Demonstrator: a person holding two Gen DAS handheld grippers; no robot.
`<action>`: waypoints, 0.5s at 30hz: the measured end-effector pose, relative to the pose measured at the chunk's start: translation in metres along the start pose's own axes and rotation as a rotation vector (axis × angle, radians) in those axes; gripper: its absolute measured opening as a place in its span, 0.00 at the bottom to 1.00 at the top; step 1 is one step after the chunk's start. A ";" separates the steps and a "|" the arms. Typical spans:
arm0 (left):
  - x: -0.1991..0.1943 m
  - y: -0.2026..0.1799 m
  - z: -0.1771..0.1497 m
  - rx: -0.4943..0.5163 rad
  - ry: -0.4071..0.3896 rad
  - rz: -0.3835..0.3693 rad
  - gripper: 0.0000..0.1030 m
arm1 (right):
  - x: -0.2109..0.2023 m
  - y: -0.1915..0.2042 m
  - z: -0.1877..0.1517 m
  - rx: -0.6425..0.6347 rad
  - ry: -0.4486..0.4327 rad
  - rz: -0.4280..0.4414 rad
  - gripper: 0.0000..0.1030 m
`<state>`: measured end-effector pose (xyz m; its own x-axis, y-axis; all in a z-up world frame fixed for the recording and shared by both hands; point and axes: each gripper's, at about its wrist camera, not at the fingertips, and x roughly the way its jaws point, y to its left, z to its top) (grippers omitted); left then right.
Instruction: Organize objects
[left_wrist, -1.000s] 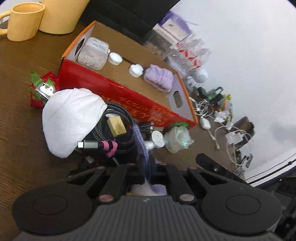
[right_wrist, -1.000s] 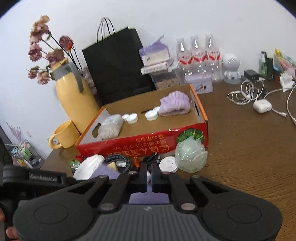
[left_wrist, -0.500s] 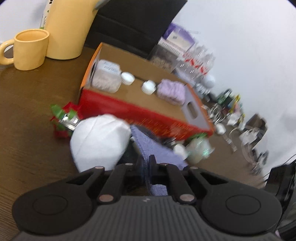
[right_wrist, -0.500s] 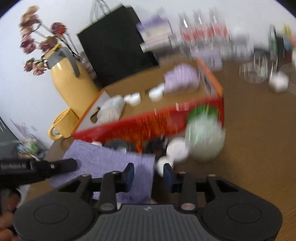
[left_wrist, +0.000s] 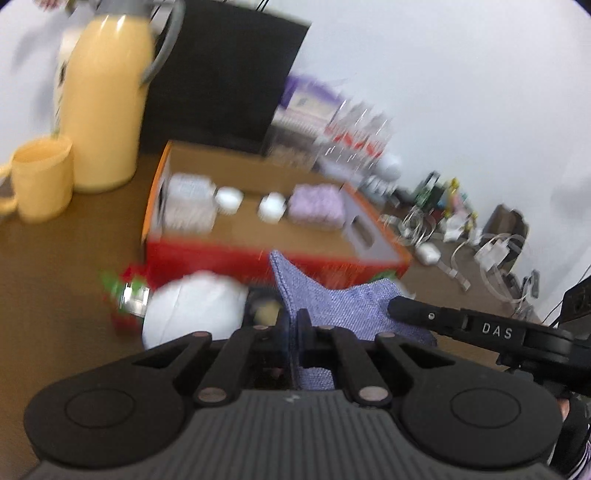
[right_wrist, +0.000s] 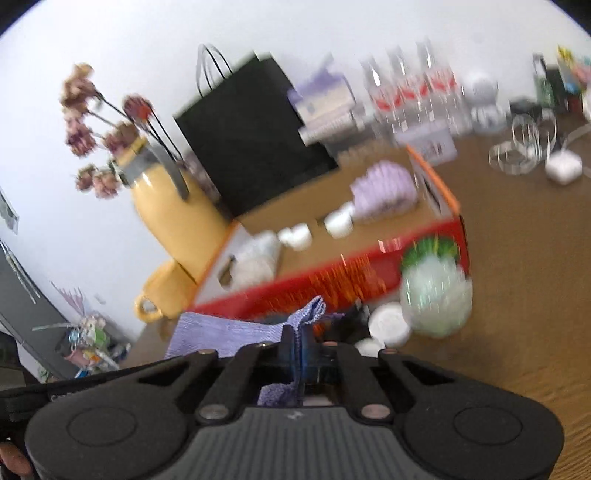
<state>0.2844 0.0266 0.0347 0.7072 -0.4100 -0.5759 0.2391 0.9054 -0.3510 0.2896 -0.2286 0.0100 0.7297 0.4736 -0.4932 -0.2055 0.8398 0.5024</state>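
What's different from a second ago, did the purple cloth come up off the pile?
Yes. The purple cloth has been lifted out of the clutter in front of the red box and now hangs spread between both claws. The left claw stayed shut on it; the right claw opened half a second ago and is shut on it again. The box contents and yellow jug stayed put.

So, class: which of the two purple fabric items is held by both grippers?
The flat purple cloth outside the box; the fluffy lilac one lies inside.
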 end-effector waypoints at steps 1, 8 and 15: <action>0.000 -0.001 0.011 0.007 -0.016 -0.003 0.05 | -0.004 0.006 0.008 -0.029 -0.023 -0.002 0.03; 0.059 0.020 0.101 -0.003 0.054 0.005 0.05 | 0.031 0.038 0.096 -0.227 -0.069 -0.064 0.03; 0.137 0.067 0.107 -0.024 0.255 0.244 0.08 | 0.146 0.033 0.106 -0.246 0.142 -0.135 0.02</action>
<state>0.4686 0.0424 0.0111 0.5522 -0.1992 -0.8096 0.0661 0.9784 -0.1957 0.4586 -0.1593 0.0295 0.6660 0.3716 -0.6468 -0.2776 0.9283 0.2475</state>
